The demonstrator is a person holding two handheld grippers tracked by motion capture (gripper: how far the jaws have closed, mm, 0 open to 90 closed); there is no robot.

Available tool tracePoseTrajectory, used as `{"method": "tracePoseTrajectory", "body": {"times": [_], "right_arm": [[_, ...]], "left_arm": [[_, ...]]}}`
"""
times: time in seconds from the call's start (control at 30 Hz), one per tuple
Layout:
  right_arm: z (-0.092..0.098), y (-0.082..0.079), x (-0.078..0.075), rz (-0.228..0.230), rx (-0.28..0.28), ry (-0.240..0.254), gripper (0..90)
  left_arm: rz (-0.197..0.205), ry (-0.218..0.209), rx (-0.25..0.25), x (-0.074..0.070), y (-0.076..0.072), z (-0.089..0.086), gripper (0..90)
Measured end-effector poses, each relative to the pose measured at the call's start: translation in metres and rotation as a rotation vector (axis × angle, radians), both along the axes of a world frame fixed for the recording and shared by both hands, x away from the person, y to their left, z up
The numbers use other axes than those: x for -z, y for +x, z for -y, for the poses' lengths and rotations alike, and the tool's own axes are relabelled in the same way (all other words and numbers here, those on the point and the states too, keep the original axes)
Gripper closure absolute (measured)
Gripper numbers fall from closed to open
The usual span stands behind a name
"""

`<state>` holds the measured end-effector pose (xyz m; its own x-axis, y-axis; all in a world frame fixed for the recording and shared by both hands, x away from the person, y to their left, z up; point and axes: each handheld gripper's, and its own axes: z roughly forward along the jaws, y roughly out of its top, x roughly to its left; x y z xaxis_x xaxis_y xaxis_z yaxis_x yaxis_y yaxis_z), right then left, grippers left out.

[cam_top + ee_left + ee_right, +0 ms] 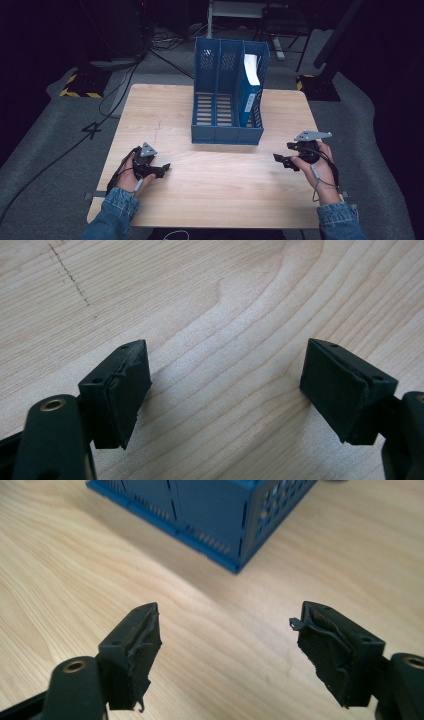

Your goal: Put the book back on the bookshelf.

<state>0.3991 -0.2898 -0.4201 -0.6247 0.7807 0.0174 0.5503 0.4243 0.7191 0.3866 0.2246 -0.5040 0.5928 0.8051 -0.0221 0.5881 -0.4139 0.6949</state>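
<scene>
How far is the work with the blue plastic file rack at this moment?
Looks done: one blue-and-white folder stands in the right compartment of the blue plastic file rack. In hand: nothing; the left gripper and the right gripper are both open, low over the wooden table, apart from the rack. Left: the other two compartments hold nothing, and no other folder lies on the table.

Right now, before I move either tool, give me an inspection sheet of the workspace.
Surface: light wooden table, bare in front, with a faint dark scratch line at left.
Job's things: blue file rack upright at the table's middle rear; blue folder standing in its right compartment, the other two compartments empty.
Clutter: nothing seen.
Grippers: left tool open, empty, low over the table; right tool open, empty, facing the rack's corner.
Cables: black cables on the floor at left.
Surroundings: grey carpet, dark stands with hazard-striped bases.
</scene>
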Motion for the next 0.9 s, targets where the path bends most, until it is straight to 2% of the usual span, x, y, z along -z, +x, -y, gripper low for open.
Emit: {"method": "tracePoseTrajectory", "body": {"times": [0.03,0.07,0.1,0.13,0.17,0.2,0.23,0.3,0.33,0.4,0.53,0.7,0.8,0.9], "right_arm": [[0.000,0.000,0.000,0.000,0.000,0.000,25.7],[0.001,-0.002,0.010,-0.013,0.004,0.001,25.7],[0.001,-0.002,0.010,-0.013,0.004,0.001,25.7],[0.003,-0.003,0.020,-0.026,0.007,0.018,25.7],[0.003,-0.003,0.020,-0.026,0.007,0.018,25.7],[0.004,-0.004,0.030,-0.018,0.004,0.042,25.7],[0.004,-0.004,0.030,-0.018,0.004,0.042,25.7],[0.004,-0.006,0.039,-0.015,0.007,0.067,25.7],[0.003,-0.007,0.048,-0.015,0.000,0.058,25.7],[0.001,-0.008,0.054,-0.015,-0.027,0.032,25.7],[-0.002,-0.007,0.062,-0.014,-0.027,0.024,25.3],[-0.005,-0.008,0.069,-0.018,-0.030,0.012,24.3],[-0.006,-0.008,0.073,0.000,-0.031,0.011,23.3],[-0.008,-0.008,0.076,0.016,-0.034,-0.024,23.2]], "left_arm": [[0.000,0.000,0.000,0.000,0.000,0.000,20.5],[0.000,0.000,0.000,0.000,0.000,0.000,20.5],[0.000,0.000,0.000,0.000,0.000,0.000,20.5],[0.001,0.002,0.001,0.000,0.000,0.000,20.4],[0.001,0.002,0.001,0.000,0.000,0.000,20.4],[0.000,0.000,0.000,0.000,0.000,0.000,20.4],[0.000,0.000,0.000,0.000,0.000,0.000,20.4],[0.002,0.001,0.002,0.000,0.000,0.000,20.3],[0.000,0.001,0.001,0.000,0.000,0.000,20.2],[0.001,0.002,0.002,0.000,0.000,0.000,20.1],[0.004,0.005,0.005,0.000,0.000,0.000,19.8],[0.003,0.006,0.004,0.000,0.001,0.001,18.9],[-0.002,0.001,0.006,0.000,0.001,0.001,18.5],[0.000,0.004,0.015,0.000,0.001,0.001,17.2]]}}
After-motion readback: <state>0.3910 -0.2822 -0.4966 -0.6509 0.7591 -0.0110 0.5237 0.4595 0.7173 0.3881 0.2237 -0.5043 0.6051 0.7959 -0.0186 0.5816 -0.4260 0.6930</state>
